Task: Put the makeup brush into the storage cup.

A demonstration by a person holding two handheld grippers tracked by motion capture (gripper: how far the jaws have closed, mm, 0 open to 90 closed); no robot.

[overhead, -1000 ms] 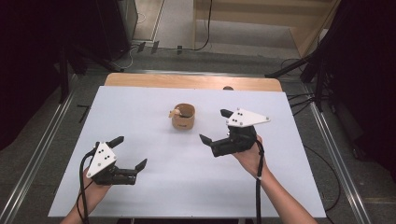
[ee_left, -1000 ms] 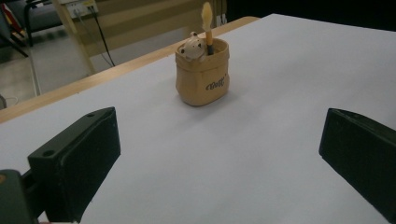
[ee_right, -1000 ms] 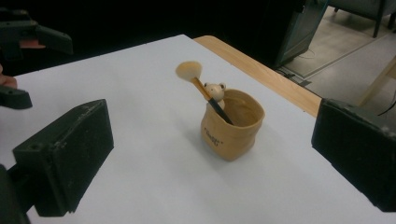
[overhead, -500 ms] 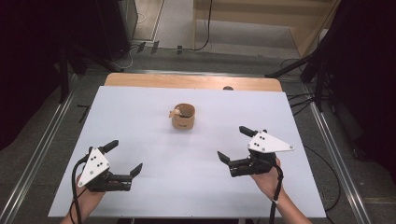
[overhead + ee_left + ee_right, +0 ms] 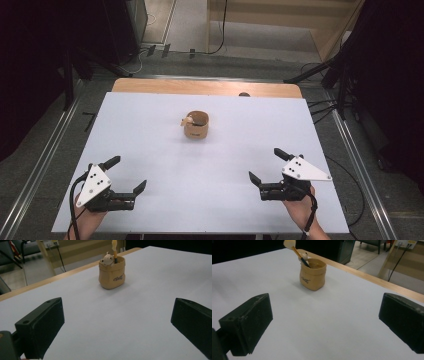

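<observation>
A small tan pot stands upright near the middle of the white table, with a pale-tipped stick and a little figure in it. The left gripper view shows the pot well ahead of my jaws, and in the right gripper view the pot is also far off. My left gripper rests open near the front left corner, held by a hand. At the front right, my right gripper is open too. Both hold nothing.
A wooden strip borders the table's far edge. Metal rails run along both sides. Cables lie on the floor beyond the table.
My right gripper has drawn back from beside the pot to the front right of the table. My left gripper has slid slightly toward the front left corner. Both stayed open.
</observation>
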